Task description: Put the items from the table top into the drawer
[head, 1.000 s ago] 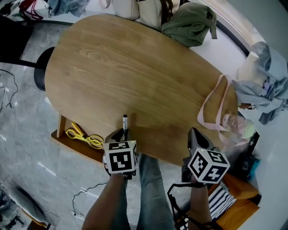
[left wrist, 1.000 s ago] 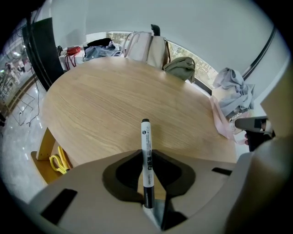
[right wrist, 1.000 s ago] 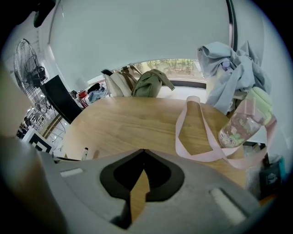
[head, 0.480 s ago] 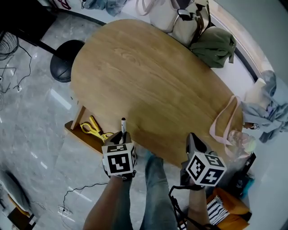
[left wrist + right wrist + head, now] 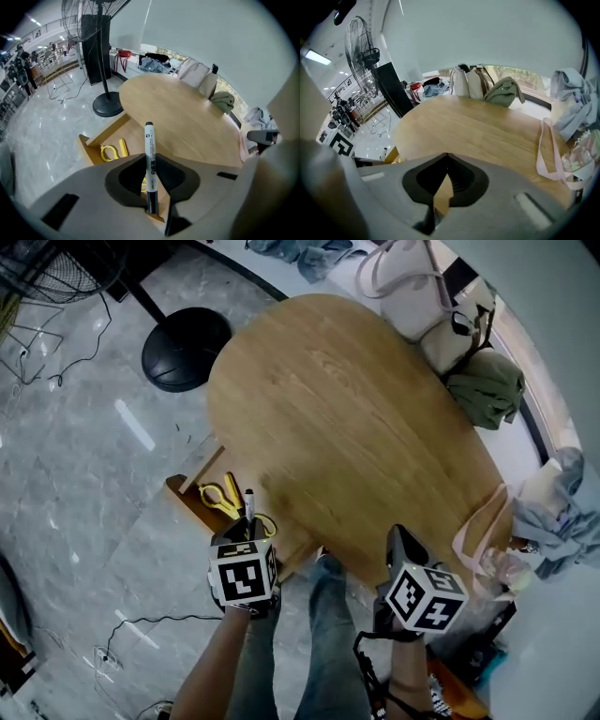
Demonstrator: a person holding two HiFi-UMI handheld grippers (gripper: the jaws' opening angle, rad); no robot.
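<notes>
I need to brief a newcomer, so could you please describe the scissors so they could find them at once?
Start at the oval wooden table; a drawer stands open under its edge by the left gripper. The scissors lie in it, the only yellow thing there, unlike the black-and-white marker clamped in that gripper nearby.
</notes>
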